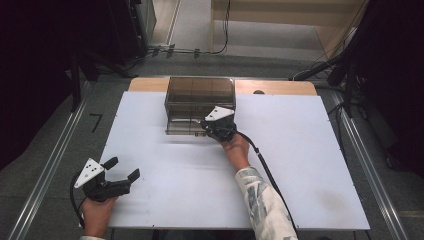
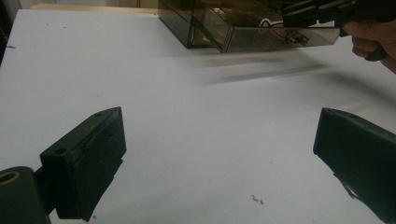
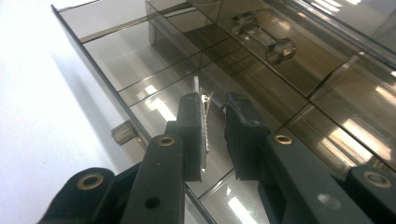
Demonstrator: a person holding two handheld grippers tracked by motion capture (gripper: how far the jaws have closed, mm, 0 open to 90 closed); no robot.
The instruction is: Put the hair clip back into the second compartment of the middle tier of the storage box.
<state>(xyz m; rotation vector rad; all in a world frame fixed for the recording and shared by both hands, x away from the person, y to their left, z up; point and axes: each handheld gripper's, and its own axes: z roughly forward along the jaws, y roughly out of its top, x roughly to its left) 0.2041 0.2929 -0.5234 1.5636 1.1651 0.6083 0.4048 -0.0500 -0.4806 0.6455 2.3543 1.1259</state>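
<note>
- A smoky brown see-through drawer box (image 1: 200,102) is seen standing on the white counter (image 1: 310,165), at the middle of the far edge.
- One low drawer (image 3: 140,60) of the box is pulled out a little toward the near edge.
- The right hand-held gripper (image 1: 207,127) is held at the front of the box, right by the pulled-out drawer.
- In the right gripper view, the right hand-held gripper (image 3: 215,126) is seen with its two black jaws close together, with a small gap left between them.
- A thin silver clip (image 3: 201,121) is seen lying flat against the inside of the left jaw. The other jaw is not pressed on it.
- Whether the clip is stuck to that jaw or just resting there cannot be told.
- Small round knobs (image 3: 280,49) are seen on the drawers above the jaws.
- The left hand-held gripper (image 1: 122,169) is held low over the near left corner of the counter, well apart from the box.
- In the left gripper view, the left hand-held gripper (image 2: 219,154) is seen with its jaws spread wide, and nothing is held between them. Bare white counter is seen under them.
- A patterned sleeve (image 1: 265,205) is worn on the right arm, which is stretched from the near edge up to the box.
- A black cable (image 1: 265,165) is trailed from the right hand-held gripper back along the arm.
</note>
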